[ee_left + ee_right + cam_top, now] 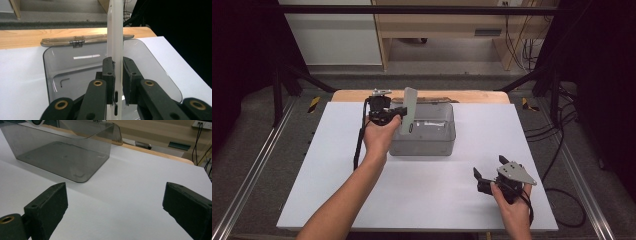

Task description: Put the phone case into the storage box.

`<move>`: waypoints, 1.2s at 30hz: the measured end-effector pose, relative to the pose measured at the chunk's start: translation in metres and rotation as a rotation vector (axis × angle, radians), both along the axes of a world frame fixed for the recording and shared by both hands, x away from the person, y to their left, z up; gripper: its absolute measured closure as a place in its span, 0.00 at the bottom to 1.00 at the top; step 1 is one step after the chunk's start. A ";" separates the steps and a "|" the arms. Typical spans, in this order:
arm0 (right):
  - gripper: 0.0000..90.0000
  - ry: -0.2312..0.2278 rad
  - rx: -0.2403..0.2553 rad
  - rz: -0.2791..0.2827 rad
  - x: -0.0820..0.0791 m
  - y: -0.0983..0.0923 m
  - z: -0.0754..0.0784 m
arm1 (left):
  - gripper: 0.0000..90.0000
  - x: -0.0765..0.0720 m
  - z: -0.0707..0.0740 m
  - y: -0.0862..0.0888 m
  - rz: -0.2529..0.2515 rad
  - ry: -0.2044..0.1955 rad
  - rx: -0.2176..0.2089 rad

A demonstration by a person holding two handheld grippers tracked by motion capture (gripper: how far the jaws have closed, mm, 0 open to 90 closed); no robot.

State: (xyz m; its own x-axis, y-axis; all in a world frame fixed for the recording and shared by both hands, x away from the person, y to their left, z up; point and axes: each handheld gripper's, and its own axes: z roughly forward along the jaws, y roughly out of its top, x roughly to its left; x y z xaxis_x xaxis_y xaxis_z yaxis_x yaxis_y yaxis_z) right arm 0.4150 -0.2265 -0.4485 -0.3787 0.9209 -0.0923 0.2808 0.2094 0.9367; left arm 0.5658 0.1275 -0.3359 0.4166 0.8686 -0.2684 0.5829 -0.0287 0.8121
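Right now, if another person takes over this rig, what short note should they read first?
Left gripper: jaws shut on the white flat strip, held upright above the open grey clear box.
Right gripper: jaws wide open, holding nothing, low over the white table, apart from the box.
Box: lid folded back at its hinge; a small hex key lies inside.
Done: strip picked up.
Left, probably: lower the strip into the box, release it, perhaps close the lid.

Smoky grey box (424,132), whitish strip (115,32), seemingly black hex key (63,81).
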 end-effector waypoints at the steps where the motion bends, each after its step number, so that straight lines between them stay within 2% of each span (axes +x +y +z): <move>1: 0.07 0.000 0.001 0.000 0.000 0.000 0.000 | 0.90 0.001 -0.002 -0.001 -0.001 0.004 0.000; 9: 0.07 0.002 0.013 0.006 0.000 -0.001 0.000 | 0.90 0.005 -0.015 -0.004 0.006 0.039 -0.004; 25: 0.07 0.016 0.023 0.012 0.000 -0.001 -0.001 | 0.90 0.013 -0.032 -0.003 0.021 0.080 0.012; 36: 0.07 0.030 0.024 0.014 0.001 -0.001 -0.002 | 0.90 0.017 -0.042 0.001 0.027 0.139 0.016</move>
